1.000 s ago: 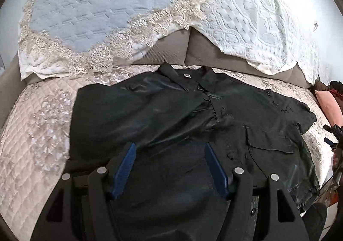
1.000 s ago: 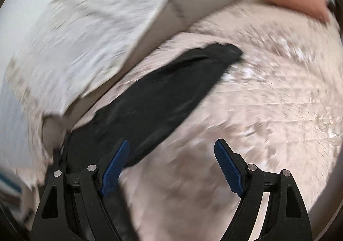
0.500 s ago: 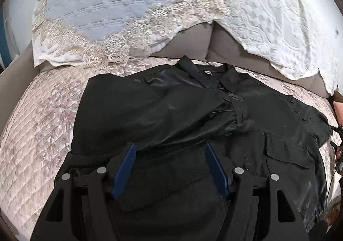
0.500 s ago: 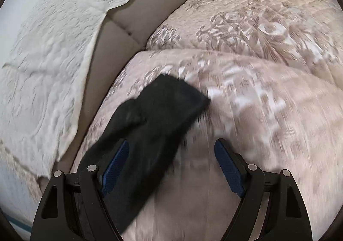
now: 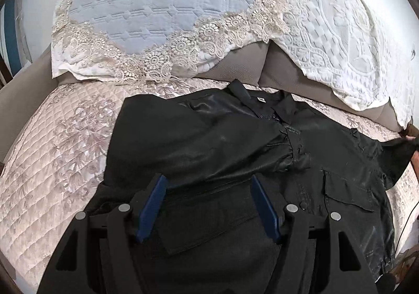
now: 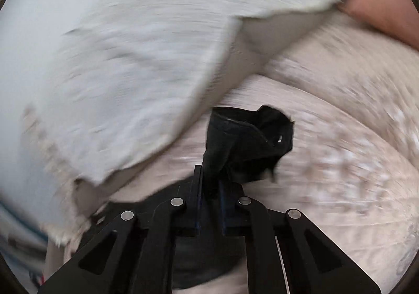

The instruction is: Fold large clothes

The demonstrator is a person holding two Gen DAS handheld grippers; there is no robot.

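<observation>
One black shirt [image 5: 225, 142] lies spread on the bed [image 5: 52, 163], collar toward the head edge, one sleeve folded across its chest, one chest pocket showing on the side nearer the bed's right edge. Two pillows lean at the head of the bed: one blue-and-lace pillow [image 5: 157, 14] and one white embossed pillow [image 5: 340, 32]. One pink cushion [image 6: 382, 9] sits at the far corner in the right wrist view.

The shirt's hem is cut off behind the left hand-held gripper [image 5: 207, 209]. The right wrist view is heavily motion-blurred; the bedding pattern there is hard to make out. At the right rim of the left view the shirt's other sleeve [image 5: 395, 158] is lifted, its end cut off by the frame.

Left hand-held gripper hovers low over the shirt's lower front, fingers spread wide, holding nothing. Right hand-held gripper [image 6: 209, 189] has its fingers pressed together, pinching a bunched sleeve end above the quilt.
</observation>
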